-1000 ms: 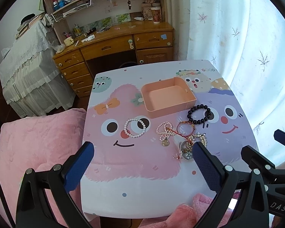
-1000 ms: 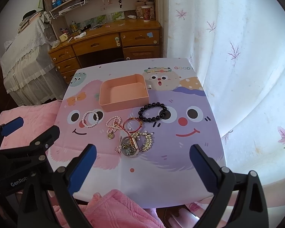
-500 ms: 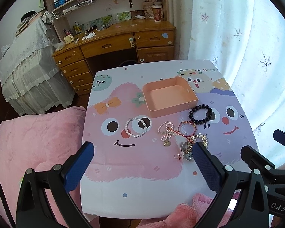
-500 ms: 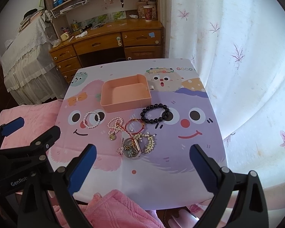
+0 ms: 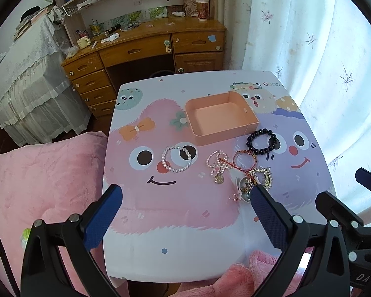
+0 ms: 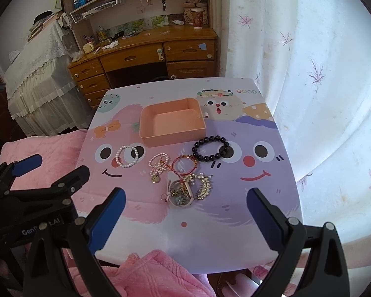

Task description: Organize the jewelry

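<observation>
Left gripper [image 5: 185, 195]: jaws spread wide, holding nothing, above the near edge of the table [image 5: 185, 259]. Right gripper [image 6: 185, 198]: jaws likewise spread wide and empty.

Jewelry lies ahead of both tools. The pearl bracelet [image 5: 176, 159] lies apart, ahead of the left gripper. The tangled cluster [image 6: 185, 188] of chains and charms lies just ahead of the right gripper, between its fingers. The black bead bracelet [image 6: 210, 148] lies beyond the cluster. The pink tray [image 6: 172, 123] stands farthest ahead, holding no jewelry.

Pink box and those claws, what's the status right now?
Left claw and right claw open, holding nothing. Pink box empty; jewelry loose on table in front. Nothing blocking.
</observation>
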Demonstrator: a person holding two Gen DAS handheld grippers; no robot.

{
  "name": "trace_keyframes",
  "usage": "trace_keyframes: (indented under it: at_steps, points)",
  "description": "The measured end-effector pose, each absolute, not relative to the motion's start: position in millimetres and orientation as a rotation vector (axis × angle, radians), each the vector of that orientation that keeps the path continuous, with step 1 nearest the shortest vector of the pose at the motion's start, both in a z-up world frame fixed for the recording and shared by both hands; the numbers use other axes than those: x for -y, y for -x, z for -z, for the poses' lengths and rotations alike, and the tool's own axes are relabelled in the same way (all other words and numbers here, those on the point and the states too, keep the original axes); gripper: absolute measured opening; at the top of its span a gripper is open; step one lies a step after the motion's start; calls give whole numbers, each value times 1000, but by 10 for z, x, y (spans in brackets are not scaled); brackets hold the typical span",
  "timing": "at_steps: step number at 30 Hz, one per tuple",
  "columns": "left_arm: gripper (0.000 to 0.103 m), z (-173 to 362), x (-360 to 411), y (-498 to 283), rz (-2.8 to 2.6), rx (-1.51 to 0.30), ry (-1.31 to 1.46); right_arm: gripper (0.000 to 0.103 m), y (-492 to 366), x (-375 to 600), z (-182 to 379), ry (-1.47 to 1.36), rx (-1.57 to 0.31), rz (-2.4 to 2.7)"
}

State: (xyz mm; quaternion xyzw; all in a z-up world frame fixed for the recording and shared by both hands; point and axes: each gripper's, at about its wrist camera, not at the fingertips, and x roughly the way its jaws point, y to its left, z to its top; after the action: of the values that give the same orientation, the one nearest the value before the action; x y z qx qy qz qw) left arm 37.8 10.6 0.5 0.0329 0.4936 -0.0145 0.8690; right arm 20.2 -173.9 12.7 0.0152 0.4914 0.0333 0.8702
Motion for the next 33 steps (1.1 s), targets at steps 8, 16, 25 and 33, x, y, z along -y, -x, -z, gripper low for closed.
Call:
trace_keyframes:
  at_steps: [8, 16, 25, 33]
  points:
    - [102, 99, -309, -350, 141, -1048, -9, 99, -80, 1625, -42, -74, -997, -26]
    - [102, 551, -460, -506, 200, -1072, 39, 92, -43, 1448, 314, 79, -995, -17]
    - [102, 1371, -699, -1017, 102, -1084, 136, 58, -273, 1508, 1030, 197, -1009, -34]
    - [81, 1909, -907, -1551, -83, -1137, 320, 24, -590, 1649, 1596, 156, -1104, -79]
